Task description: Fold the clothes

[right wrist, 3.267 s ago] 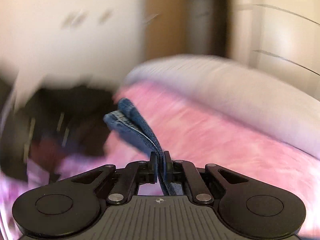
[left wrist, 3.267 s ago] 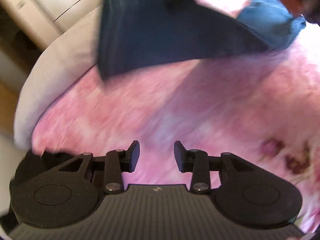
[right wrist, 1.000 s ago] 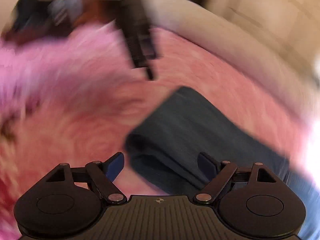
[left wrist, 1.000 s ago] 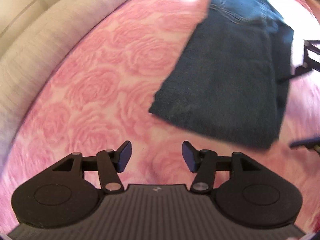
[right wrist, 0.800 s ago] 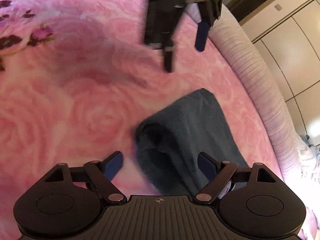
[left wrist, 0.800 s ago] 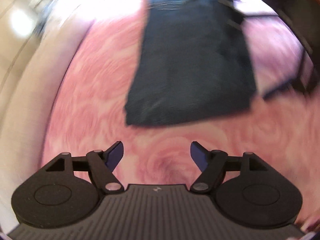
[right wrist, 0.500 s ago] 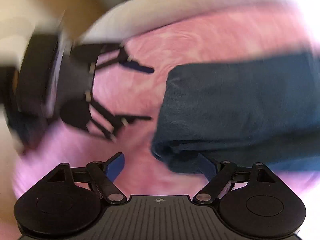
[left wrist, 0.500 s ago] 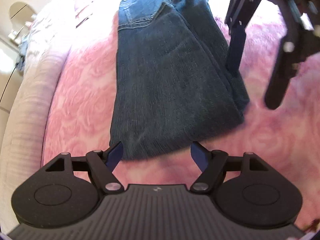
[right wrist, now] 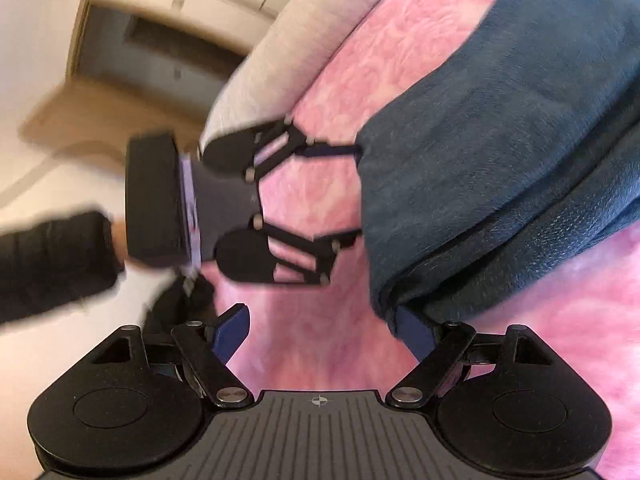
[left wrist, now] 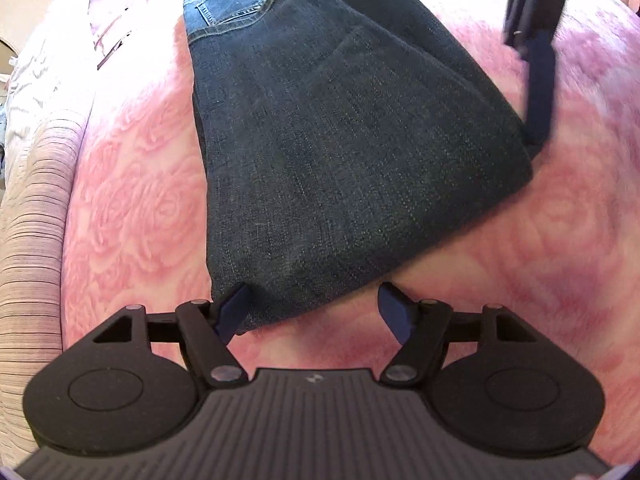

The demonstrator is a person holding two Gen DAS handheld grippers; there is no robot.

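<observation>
Dark blue jeans (left wrist: pixel 340 140) lie folded lengthwise on the bed, waistband at the far end. My left gripper (left wrist: pixel 312 300) is low over their near end. Its jaws are closing, the jeans' near left corner sits between them, and the pads are off the cloth. In the right wrist view the jeans (right wrist: pixel 500 160) fill the upper right and my right gripper (right wrist: pixel 322 320) stands wide open. Its right finger (right wrist: pixel 412 332) is tucked at the jeans' other near corner. The left gripper (right wrist: pixel 354 192) faces the same edge from the left. A right gripper finger (left wrist: pixel 538 80) shows at the jeans' right side.
A pink rose-patterned blanket (left wrist: pixel 140 200) covers the bed, with a striped grey edge (left wrist: pixel 32 240) at the left. A lilac garment (left wrist: pixel 116 8) lies beyond the jeans. A person's dark sleeve (right wrist: pixel 52 264) holds the left gripper. A cupboard and doorway (right wrist: pixel 160 40) stand past the bed.
The right gripper let go of the jeans, which now lie flat. The left gripper rolled and sank to their near end. The right gripper came to the other near corner.
</observation>
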